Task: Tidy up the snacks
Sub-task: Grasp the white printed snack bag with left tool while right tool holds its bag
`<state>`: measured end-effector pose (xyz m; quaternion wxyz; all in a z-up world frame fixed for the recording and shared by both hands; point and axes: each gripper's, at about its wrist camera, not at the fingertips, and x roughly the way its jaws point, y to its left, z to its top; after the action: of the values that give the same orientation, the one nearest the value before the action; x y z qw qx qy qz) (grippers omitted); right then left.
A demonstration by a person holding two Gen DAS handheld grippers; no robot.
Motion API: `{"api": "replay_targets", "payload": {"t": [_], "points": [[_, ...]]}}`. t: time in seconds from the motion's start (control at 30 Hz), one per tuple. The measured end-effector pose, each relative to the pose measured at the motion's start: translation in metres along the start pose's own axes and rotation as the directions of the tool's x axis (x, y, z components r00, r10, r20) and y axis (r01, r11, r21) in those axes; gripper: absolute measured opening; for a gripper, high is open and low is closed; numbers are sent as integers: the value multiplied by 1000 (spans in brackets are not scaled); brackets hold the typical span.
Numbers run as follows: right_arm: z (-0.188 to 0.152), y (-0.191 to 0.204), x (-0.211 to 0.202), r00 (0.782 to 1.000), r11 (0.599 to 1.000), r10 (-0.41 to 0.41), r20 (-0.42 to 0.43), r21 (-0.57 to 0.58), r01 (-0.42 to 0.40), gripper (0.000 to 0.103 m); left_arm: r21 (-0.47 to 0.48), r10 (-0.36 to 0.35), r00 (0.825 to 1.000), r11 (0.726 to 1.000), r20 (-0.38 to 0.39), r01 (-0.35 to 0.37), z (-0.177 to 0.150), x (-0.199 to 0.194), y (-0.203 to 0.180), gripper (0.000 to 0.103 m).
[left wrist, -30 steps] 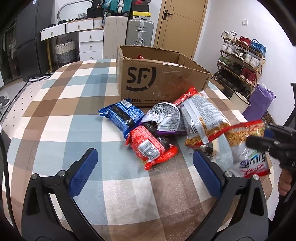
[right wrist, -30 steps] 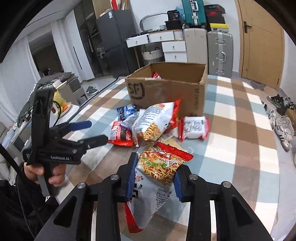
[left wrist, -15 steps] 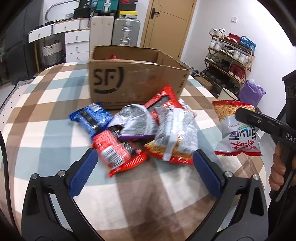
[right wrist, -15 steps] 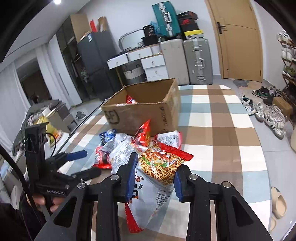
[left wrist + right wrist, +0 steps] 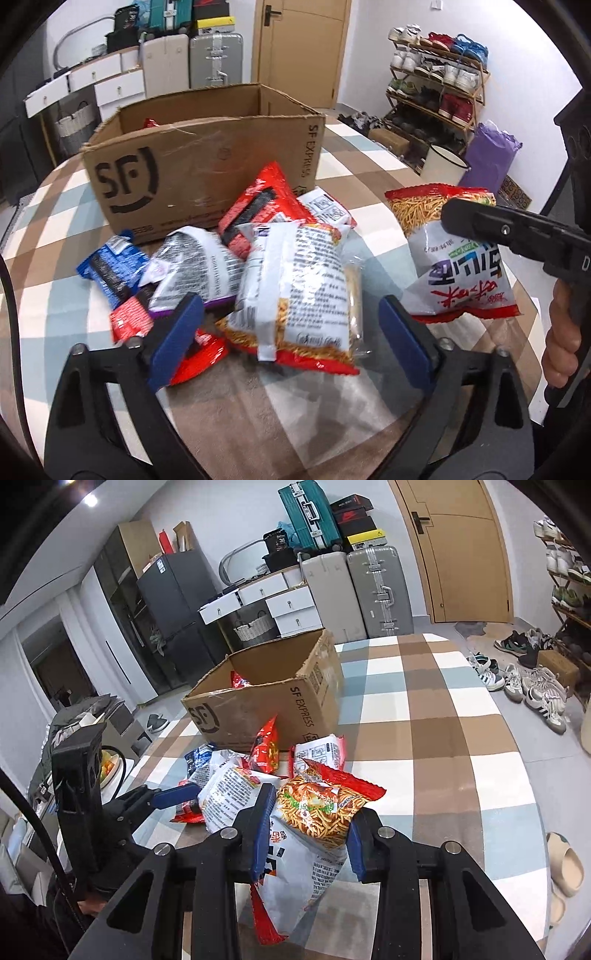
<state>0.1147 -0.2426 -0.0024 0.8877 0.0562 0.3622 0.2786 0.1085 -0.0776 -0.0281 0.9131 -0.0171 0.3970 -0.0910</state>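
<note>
A heap of snack packets lies in front of an open cardboard box [image 5: 203,166] on a checked tablecloth. My left gripper [image 5: 291,334] straddles a white and red noodle bag [image 5: 295,291] at the near edge of the heap. Its jaws are closing, and its blue pads [image 5: 177,332] stand clear of the bag on both sides. My right gripper [image 5: 309,834] is shut on another noodle bag [image 5: 317,812], held up off the table. The left wrist view shows that bag [image 5: 461,273] at the right. A red packet [image 5: 240,681] lies inside the box [image 5: 258,709].
The heap also holds a blue packet [image 5: 107,269], a silver and purple bag [image 5: 195,269], a red bag [image 5: 258,206] and a small white packet [image 5: 325,210]. A shoe rack [image 5: 436,88] and a purple bag [image 5: 487,158] stand beyond the table's right edge. Suitcases [image 5: 376,587] line the far wall.
My left gripper has moved forward over the heap and now straddles the white noodle bag, with its jaws narrower. The right gripper has shifted a little and rolled, still holding its bag.
</note>
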Motion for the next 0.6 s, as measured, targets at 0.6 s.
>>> {"api": "replay_targets", "payload": {"t": [0.6], "points": [[2, -7, 0, 1000, 1000, 1, 22, 24, -1, 35, -65, -59, 998, 996, 28, 61, 0, 3, 15, 52]]}}
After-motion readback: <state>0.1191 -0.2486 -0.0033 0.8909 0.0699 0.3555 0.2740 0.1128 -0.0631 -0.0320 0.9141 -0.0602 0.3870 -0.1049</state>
